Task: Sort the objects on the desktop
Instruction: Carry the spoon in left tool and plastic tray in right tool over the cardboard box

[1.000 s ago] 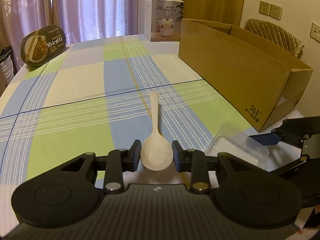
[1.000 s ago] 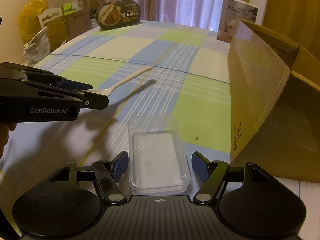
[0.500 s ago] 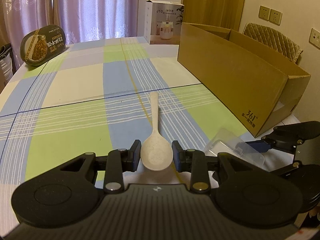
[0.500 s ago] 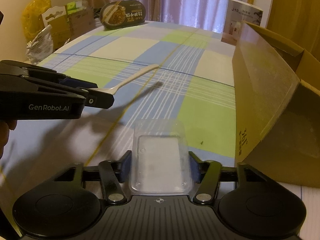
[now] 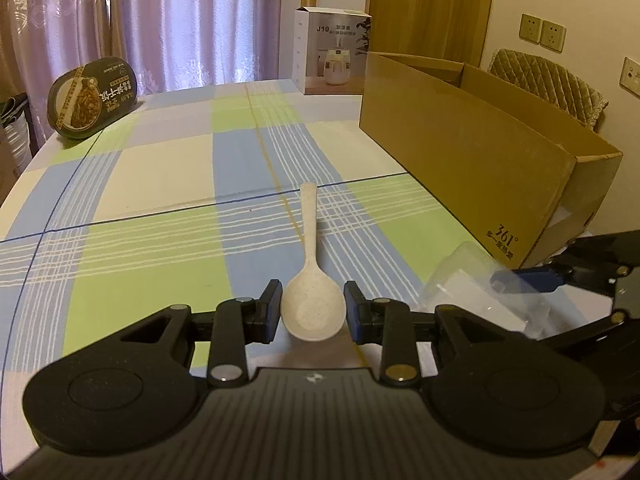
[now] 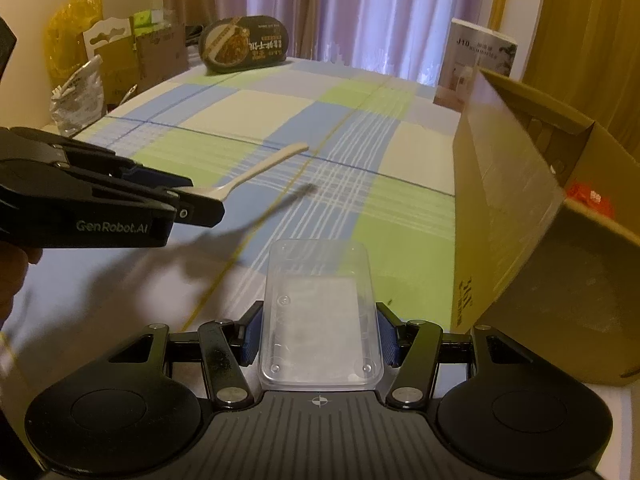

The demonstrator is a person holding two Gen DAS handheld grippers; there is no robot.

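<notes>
Your left gripper (image 5: 313, 312) is clamped on the cream spoon (image 5: 311, 304) by its bowl. Your right gripper (image 6: 319, 340) is closed on the clear plastic tray (image 6: 319, 312), both lifted above the checked tablecloth (image 5: 160, 176).

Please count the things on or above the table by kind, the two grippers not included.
Spoon: 1
Clear plastic tray: 1
Open cardboard box: 1
White product box: 1
Dark oval food pack: 1
Total: 5

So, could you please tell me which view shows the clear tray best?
The right wrist view: the tray lies whole and centred, held between the right claw's pads. In the left wrist view only a tilted part shows at the right edge, partly hidden by the right claw and the left claw's body.
</notes>
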